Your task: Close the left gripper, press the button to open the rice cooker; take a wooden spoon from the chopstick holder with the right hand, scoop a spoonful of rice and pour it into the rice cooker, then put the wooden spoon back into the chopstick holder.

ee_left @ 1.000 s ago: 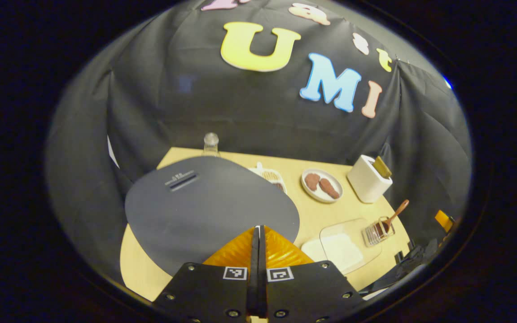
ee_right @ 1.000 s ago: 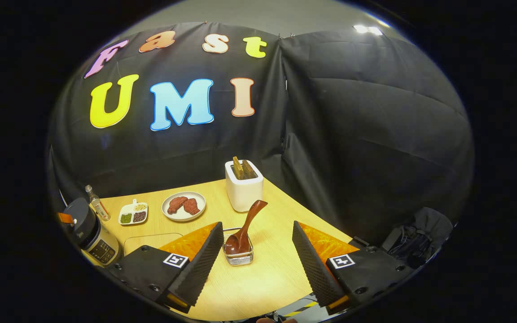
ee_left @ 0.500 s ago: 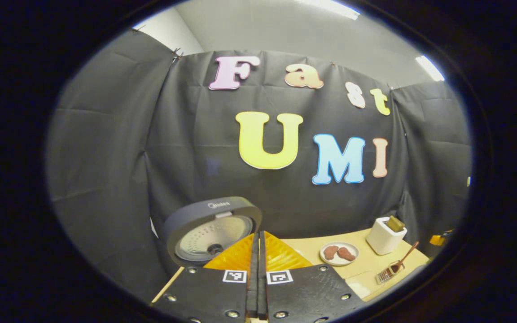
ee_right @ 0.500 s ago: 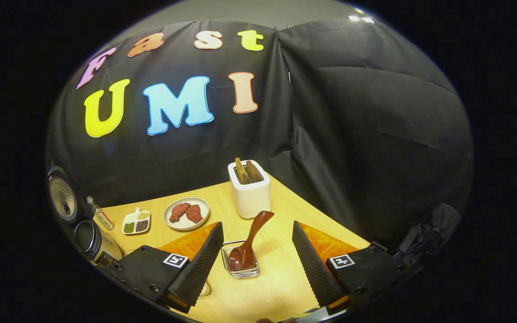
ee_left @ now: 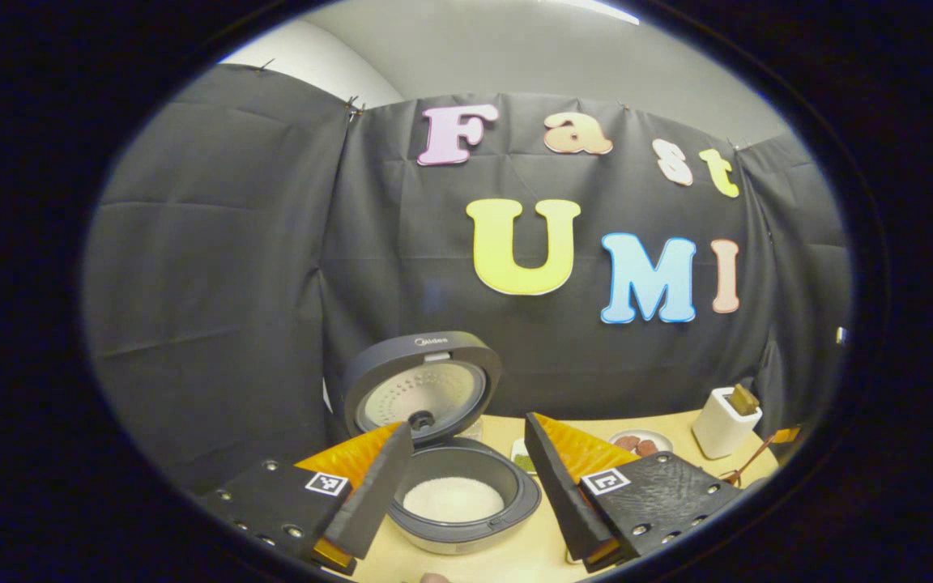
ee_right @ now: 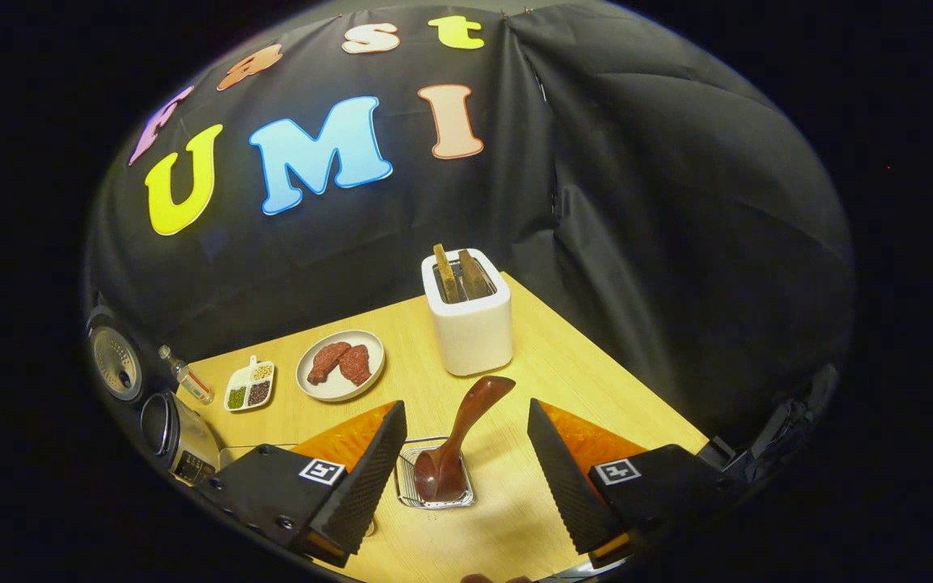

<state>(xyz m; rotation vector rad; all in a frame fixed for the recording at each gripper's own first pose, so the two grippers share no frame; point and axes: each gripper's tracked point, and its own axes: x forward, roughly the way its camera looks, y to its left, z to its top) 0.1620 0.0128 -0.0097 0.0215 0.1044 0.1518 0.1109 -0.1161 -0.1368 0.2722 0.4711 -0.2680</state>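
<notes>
Right gripper view looks down on a pale wooden table set into a corner of black cloth walls; left gripper view adds a strip of grey ceiling above the cloth.

Counting from left to right in the right gripper view: one rice cooker at the table's left edge with its lid raised upright, one small clear bottle just beside it, one white divided dish with three fillings, one round plate carrying two reddish-brown pieces, one white toaster with two slices standing in its slots, and one wire chopstick holder near the front edge. One wooden spoon stands in that holder, bowl down, handle leaning up and to the right.

Left gripper is spread wide and holds nothing; between its two fingers the open cooker shows, the inner pot with white rice at its bottom.

Right gripper is likewise spread wide, empty, a finger on either side of the holder and spoon, touching neither as far as can be told.
</notes>
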